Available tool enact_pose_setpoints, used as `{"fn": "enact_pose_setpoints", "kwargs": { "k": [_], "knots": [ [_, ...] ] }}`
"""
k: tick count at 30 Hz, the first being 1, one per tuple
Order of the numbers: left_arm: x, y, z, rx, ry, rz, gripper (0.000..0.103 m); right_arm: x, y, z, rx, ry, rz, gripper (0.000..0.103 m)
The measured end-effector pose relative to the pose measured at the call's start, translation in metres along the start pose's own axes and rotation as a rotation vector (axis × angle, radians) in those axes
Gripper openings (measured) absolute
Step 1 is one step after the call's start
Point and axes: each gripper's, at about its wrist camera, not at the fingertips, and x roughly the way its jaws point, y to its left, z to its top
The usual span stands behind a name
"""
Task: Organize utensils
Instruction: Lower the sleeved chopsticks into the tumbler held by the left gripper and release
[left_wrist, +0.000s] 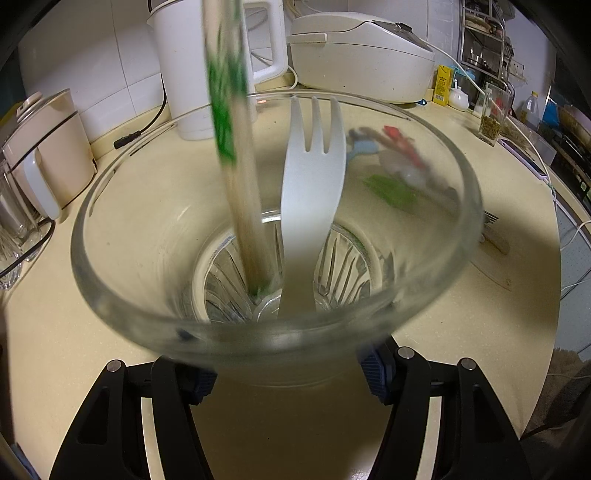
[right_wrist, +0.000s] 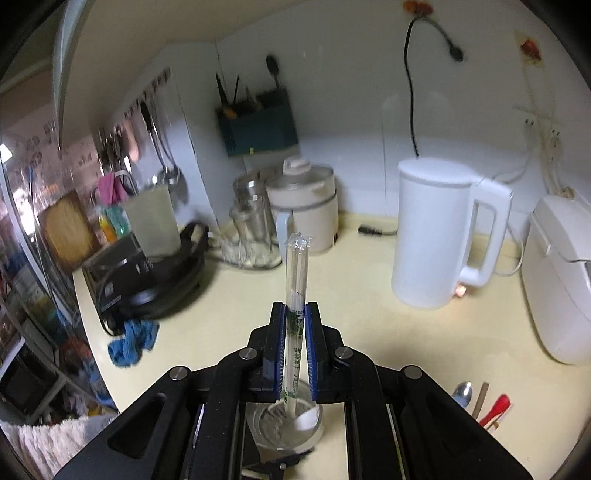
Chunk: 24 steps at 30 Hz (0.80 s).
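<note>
A clear glass (left_wrist: 122, 258) stands upright on the cream counter, and my left gripper (left_wrist: 288, 380) is shut on its lower part. Inside it leans a white plastic fork (left_wrist: 314, 177), tines up. A pair of chopsticks in a clear, green-printed sleeve (left_wrist: 232, 129) reaches down to the bottom of the glass. My right gripper (right_wrist: 295, 308) is shut on these chopsticks (right_wrist: 295, 266) around their middle, directly above the glass (right_wrist: 258, 421). The fork (right_wrist: 308, 419) shows as a white patch inside it.
A white kettle (right_wrist: 432, 236) and a rice cooker (left_wrist: 362, 55) stand at the back of the counter. Loose utensils lie to the right: a spoon (right_wrist: 462, 393) and a red-handled piece (right_wrist: 496, 406). A blue cloth (right_wrist: 131, 345) lies at the left edge.
</note>
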Motion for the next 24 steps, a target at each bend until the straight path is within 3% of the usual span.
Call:
{"fn": "enact_pose_setpoints", "kwargs": {
  "k": [7,10,24],
  "knots": [
    [0.000,0.000,0.000,0.000,0.000,0.000,0.068,0.024,0.009,-0.009,-0.021,0.082,0.038,0.012],
    [0.000,0.000,0.000,0.000,0.000,0.000,0.068,0.027,0.013,-0.006,-0.028,0.075,0.034,0.030],
    [0.000,0.000,0.000,0.001,0.000,0.001,0.068,-0.008,-0.032,-0.023,0.111,0.011,-0.062,0.031]
  ]
}}
